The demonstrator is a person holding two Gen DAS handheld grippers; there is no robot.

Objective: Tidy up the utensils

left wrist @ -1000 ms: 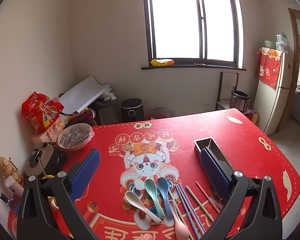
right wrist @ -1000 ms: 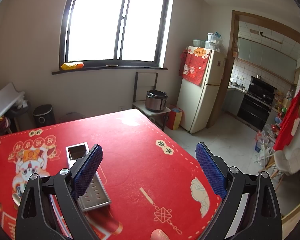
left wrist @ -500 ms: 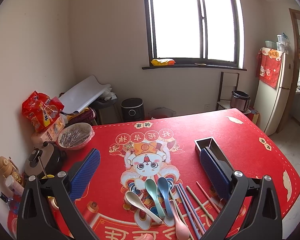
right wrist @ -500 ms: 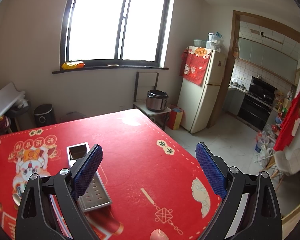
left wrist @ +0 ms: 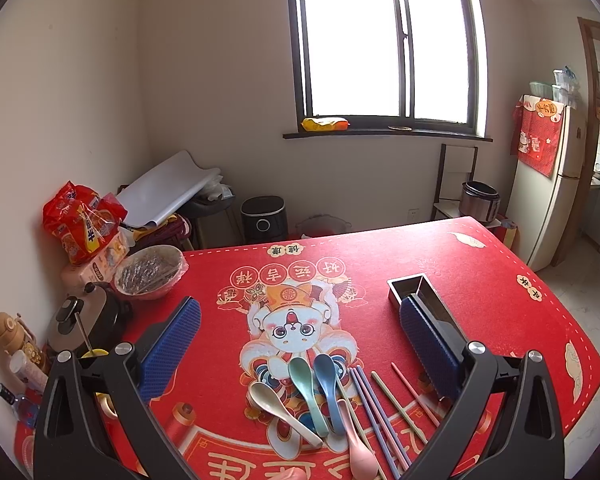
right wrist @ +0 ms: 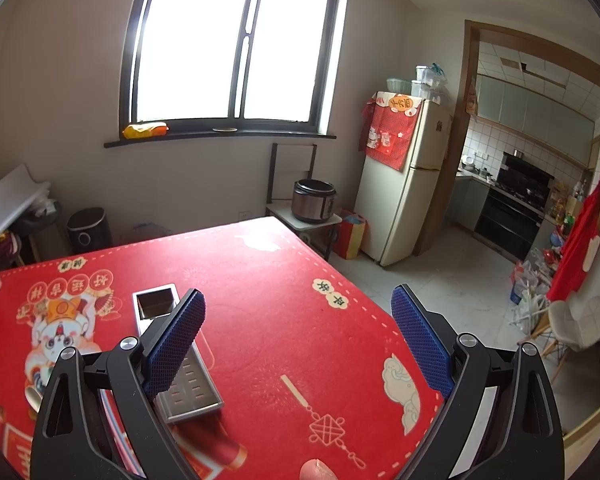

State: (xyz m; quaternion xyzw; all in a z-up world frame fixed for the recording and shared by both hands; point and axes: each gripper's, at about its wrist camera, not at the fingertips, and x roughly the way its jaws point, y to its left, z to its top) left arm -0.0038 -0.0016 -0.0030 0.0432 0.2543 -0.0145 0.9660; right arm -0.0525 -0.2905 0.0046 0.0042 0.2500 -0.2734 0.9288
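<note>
Several plastic spoons lie on the red table mat (left wrist: 480, 280) near its front edge: a beige spoon (left wrist: 278, 408), a green spoon (left wrist: 306, 390), a blue spoon (left wrist: 329, 384) and a pink spoon (left wrist: 358, 444). Several coloured chopsticks (left wrist: 384, 416) lie to their right. A long metal utensil tray (left wrist: 414, 290) stands further right, partly behind my right finger; it also shows in the right wrist view (right wrist: 180, 356). My left gripper (left wrist: 300, 360) is open and empty above the spoons. My right gripper (right wrist: 298, 344) is open and empty over the bare mat (right wrist: 280, 300), right of the tray.
At the table's left edge stand a covered bowl (left wrist: 150, 272), a pot (left wrist: 86, 320), snack bags (left wrist: 82, 228) and small bottles (left wrist: 14, 360). The table's right edge (right wrist: 364, 292) drops to the kitchen floor. A fridge (right wrist: 404, 180) and rice cooker (right wrist: 314, 200) stand beyond.
</note>
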